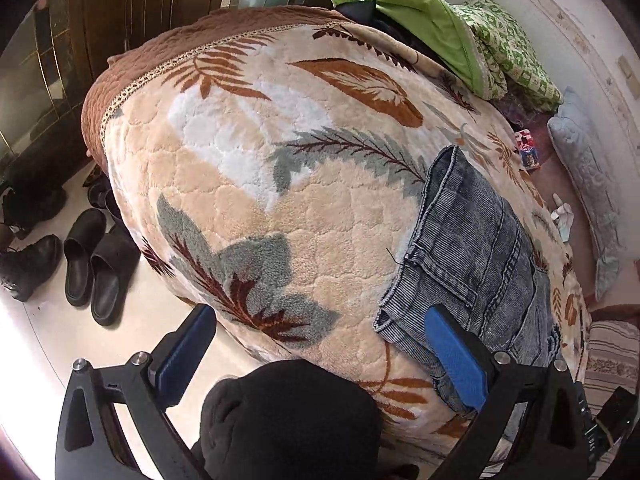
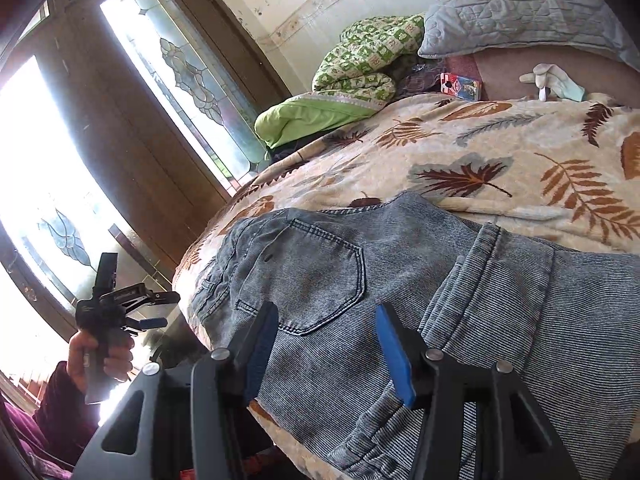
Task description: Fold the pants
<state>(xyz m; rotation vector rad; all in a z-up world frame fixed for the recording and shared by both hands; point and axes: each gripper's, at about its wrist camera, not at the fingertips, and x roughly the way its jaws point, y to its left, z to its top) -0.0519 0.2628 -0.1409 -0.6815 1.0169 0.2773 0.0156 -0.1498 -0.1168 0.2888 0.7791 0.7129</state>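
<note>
in the left wrist view the left gripper [image 1: 320,344] hangs released, its blue pads spread wide with nothing between them, over the near edge of the leaf-patterned blanket [image 1: 248,184]; the one pair of grey jeans [image 1: 472,248] lies folded on the blanket to the right, and the right-hand pad overlaps its hem in the picture, though i cannot tell if it touches. on the floor i count two black slippers [image 1: 92,264] and one black boot [image 1: 28,264]. in the right wrist view the right gripper [image 2: 326,340] hovers released over the jeans [image 2: 320,264], jaws apart and clamping nothing, one back pocket [image 2: 320,276] showing. the left gripper [image 2: 140,316] is held off the bed in one hand [image 2: 100,356]. the fold looks just laid down; next seems another fold or smoothing, calling for a fresh pinch on an edge.
</note>
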